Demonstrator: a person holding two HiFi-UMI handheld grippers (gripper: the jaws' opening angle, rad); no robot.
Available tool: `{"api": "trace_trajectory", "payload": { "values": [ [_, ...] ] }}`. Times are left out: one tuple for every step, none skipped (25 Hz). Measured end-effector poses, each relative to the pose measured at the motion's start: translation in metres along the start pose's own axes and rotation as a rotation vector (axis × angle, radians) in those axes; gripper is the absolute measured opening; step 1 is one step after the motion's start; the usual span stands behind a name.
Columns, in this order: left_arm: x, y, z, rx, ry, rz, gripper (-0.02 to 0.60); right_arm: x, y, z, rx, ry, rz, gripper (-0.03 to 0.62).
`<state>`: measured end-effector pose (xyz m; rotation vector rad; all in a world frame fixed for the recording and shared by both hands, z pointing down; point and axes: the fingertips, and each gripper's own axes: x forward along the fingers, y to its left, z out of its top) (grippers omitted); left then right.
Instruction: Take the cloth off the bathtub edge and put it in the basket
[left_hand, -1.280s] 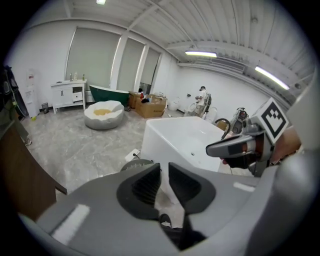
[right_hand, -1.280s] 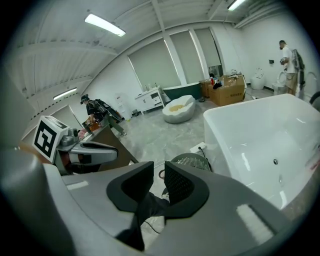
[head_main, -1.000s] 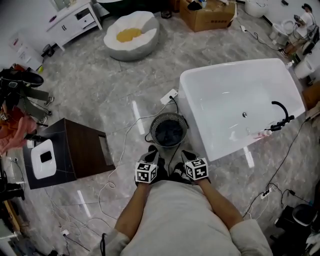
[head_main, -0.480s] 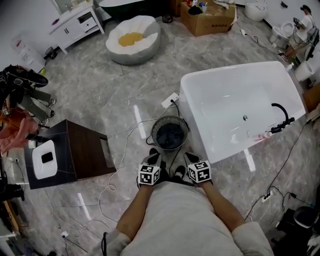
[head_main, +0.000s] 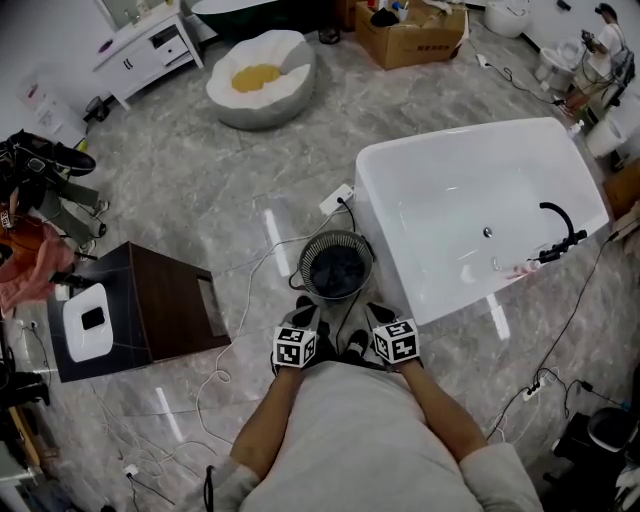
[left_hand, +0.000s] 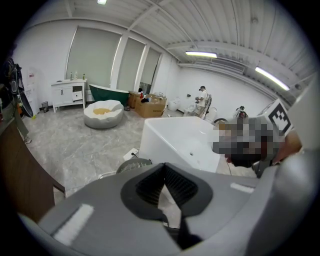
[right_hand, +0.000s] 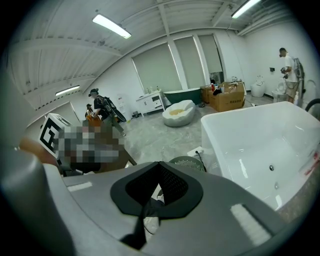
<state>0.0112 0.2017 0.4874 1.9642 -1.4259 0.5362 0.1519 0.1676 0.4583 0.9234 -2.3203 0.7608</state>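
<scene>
Head view: the dark cloth (head_main: 338, 270) lies in the basket (head_main: 306, 262) at my 12 o'clock, with the bathtub (head_main: 372, 190) just beside at the basket's 3 o'clock. I can't make out its folds.

Left gripper view: the left tool (left_hand: 164, 166) has its jaws together, empty, and its body hides most of the basket.

Right gripper view: the right tool (right_hand: 159, 164) is likewise closed and empty, and only the basket's rim shows.

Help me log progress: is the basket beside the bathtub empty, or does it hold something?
Not empty: in the head view a dark cloth lies bunched inside the basket.
</scene>
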Motion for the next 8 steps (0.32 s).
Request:
{"api": "trace_trajectory", "payload": {
  "values": [
    [0.0008, -0.0005, 0.0007, 0.006, 0.000, -0.004, 0.058, 0.0009, -0.0004, -0.0004, 0.001, -0.001, 0.001, 0.000],
    [0.0018, -0.0015, 0.0022, 0.017, 0.000, -0.008, 0.058, 0.0018, -0.0013, -0.0002, 0.001, 0.000, 0.002, 0.000],
    [0.0030, -0.0032, 0.0038, 0.031, 0.000, -0.013, 0.058, 0.0024, -0.0025, 0.0001, -0.001, 0.001, 0.001, 0.000],
    [0.0040, -0.0051, 0.0051, 0.044, 0.001, -0.016, 0.058, 0.0026, -0.0037, 0.0005, -0.003, 0.003, 0.000, 0.001],
    [0.0048, -0.0066, 0.0061, 0.055, 0.001, -0.020, 0.058, 0.0027, -0.0045, 0.0010, -0.005, 0.003, -0.001, 0.000],
    [0.0054, -0.0076, 0.0069, 0.065, 0.002, -0.022, 0.058, 0.0029, -0.0050, 0.0017, -0.007, 0.003, -0.002, 0.000],
    [0.0061, -0.0081, 0.0076, 0.073, 0.003, -0.025, 0.058, 0.0032, -0.0054, 0.0027, -0.008, 0.001, -0.002, 0.000],
    [0.0067, -0.0086, 0.0084, 0.080, 0.003, -0.027, 0.058, 0.0036, -0.0057, 0.0037, -0.009, 0.000, -0.003, 0.000]
  ]
}}
